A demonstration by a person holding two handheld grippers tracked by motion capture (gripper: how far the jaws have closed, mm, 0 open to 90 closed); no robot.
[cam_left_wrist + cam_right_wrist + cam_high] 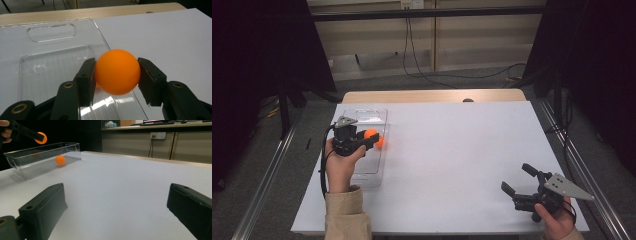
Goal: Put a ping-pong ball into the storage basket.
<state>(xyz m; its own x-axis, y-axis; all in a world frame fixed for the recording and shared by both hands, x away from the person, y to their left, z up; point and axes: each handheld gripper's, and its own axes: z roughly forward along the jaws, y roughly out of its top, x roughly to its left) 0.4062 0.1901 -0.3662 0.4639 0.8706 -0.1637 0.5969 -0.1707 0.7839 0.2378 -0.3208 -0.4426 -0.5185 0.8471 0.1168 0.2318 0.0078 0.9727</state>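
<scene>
At the left of the high view, the left gripper (374, 139) is clamped on an orange ball (371, 134), holding it above the right-hand wall of a clear plastic bin (362, 115) that lies on the white table (452, 150). The left gripper view shows the ball (117, 72) in mid-frame, pressed on both sides by the black jaws, with the bin (50, 45) spreading across the left of the frame beneath. In the upper left of the right gripper view, a second orange ball (60, 160) rests on the floor of the bin (40, 162), below the held one (40, 138). At the lower right of the high view, the right gripper (518, 179) sits low over the table with its jaws spread wide and nothing between them
</scene>
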